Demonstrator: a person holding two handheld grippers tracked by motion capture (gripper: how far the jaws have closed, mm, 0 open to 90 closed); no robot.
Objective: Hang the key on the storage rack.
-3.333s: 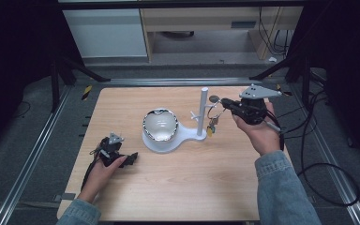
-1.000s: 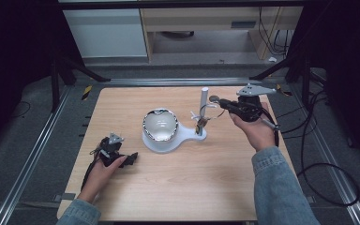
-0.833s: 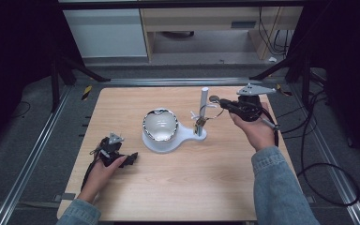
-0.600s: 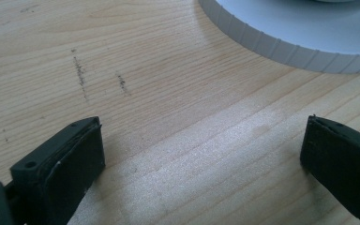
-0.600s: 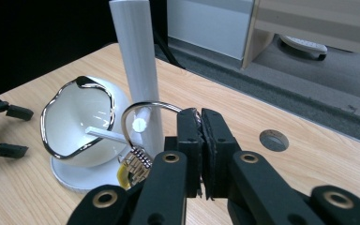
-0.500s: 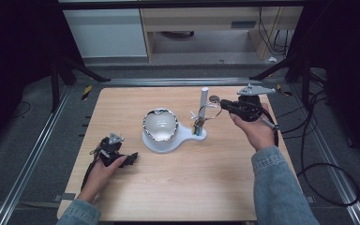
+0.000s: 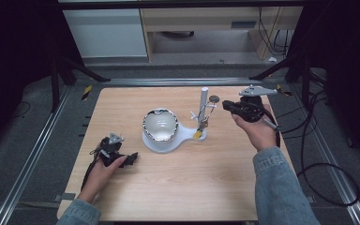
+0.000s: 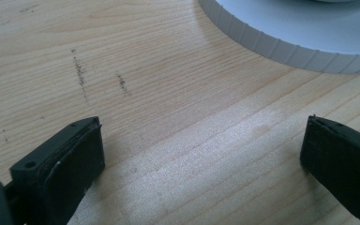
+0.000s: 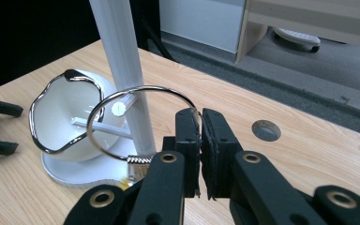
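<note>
Hanging is judged the step in hand: a metal ring (image 9: 140,123) is pinched by the right gripper (image 9: 200,140) beside the white stand (image 9: 122,70). Threading onto the peg (image 9: 122,107) at its ten o'clock is called for next; the left gripper (image 8: 201,164) is rested spread on the table (image 8: 168,117).

dark floor (image 7: 23,140), white cabinet (image 7: 105,28), wooden shelving (image 7: 201,23)

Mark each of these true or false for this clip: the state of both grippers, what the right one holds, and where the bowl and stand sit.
1. The right gripper is shut on a metal ring. True.
2. The left gripper is shut on a cloth. False: its jaws stand wide apart over bare table, holding nothing.
3. The white bowl sits on the same white base as the upright post. True.
4. The bowl lies tipped on its side. False: it stands upright, opening upward.
5. The ring is beside a peg on the post. True.
</note>
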